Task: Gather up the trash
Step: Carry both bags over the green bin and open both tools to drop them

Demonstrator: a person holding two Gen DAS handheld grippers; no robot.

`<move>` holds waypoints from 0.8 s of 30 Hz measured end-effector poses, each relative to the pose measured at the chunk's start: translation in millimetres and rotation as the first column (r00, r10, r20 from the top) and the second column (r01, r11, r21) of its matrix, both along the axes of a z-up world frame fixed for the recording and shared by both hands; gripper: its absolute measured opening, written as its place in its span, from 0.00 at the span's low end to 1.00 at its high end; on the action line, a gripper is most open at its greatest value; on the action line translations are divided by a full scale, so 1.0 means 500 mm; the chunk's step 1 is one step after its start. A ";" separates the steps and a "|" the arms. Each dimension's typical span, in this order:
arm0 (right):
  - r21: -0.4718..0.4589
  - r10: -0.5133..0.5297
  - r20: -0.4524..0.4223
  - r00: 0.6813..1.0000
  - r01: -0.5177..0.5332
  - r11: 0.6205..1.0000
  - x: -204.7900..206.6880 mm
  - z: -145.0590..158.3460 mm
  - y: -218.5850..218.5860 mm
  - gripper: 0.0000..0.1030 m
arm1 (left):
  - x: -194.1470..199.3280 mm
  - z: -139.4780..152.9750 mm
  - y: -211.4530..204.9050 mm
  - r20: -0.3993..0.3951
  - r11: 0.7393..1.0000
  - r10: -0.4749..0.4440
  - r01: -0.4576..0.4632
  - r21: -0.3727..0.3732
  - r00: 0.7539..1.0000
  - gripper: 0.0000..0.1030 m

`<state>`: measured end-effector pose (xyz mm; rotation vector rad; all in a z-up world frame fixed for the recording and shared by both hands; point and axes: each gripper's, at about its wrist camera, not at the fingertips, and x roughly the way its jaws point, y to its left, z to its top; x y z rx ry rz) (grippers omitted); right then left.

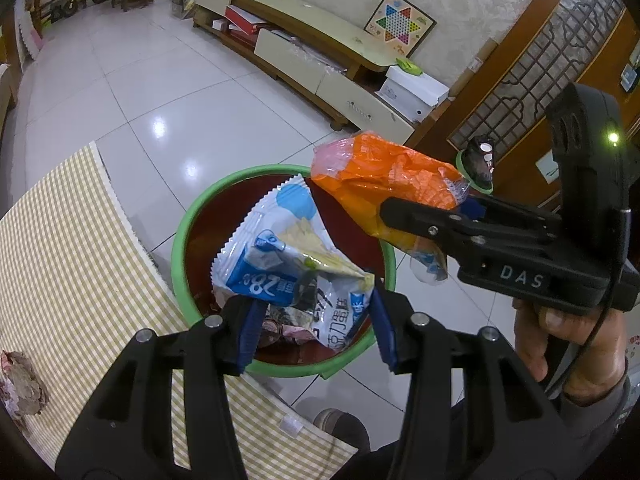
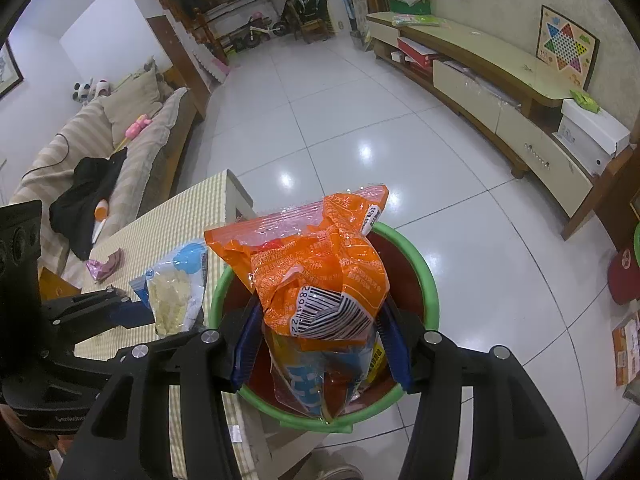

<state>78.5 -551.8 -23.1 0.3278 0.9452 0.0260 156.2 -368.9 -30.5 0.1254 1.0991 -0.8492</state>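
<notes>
Left wrist: left hand-held gripper (image 1: 316,326) clamps blue-white snack bag (image 1: 280,256) over green-rimmed bin (image 1: 182,240) beside tabletop (image 1: 72,264).

Right wrist: right hand-held gripper (image 2: 320,344) clamps orange wrapper (image 2: 316,276) above bin. Drop step; next, release both.

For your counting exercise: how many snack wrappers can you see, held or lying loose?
3. A blue-and-white wrapper in the left gripper and an orange wrapper in the right gripper, both above the bin; a pink wrapper on the table. More may be hidden in the bin.
</notes>
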 end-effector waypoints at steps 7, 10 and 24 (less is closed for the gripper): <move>0.000 -0.005 -0.001 1.000 0.005 1.000 -0.001 -0.004 -0.001 0.55 | 0.001 0.002 0.006 0.000 1.000 0.008 -0.008 0.008 1.000 0.58; -0.007 -0.012 -0.006 1.000 0.012 1.000 0.002 -0.005 0.002 0.65 | 0.001 0.005 0.012 0.004 1.000 0.026 -0.026 0.010 1.000 0.78; -0.029 0.000 0.059 0.998 0.002 1.000 0.015 0.033 0.040 0.87 | 0.005 0.050 0.148 0.049 0.987 0.163 -0.163 -0.010 0.985 0.95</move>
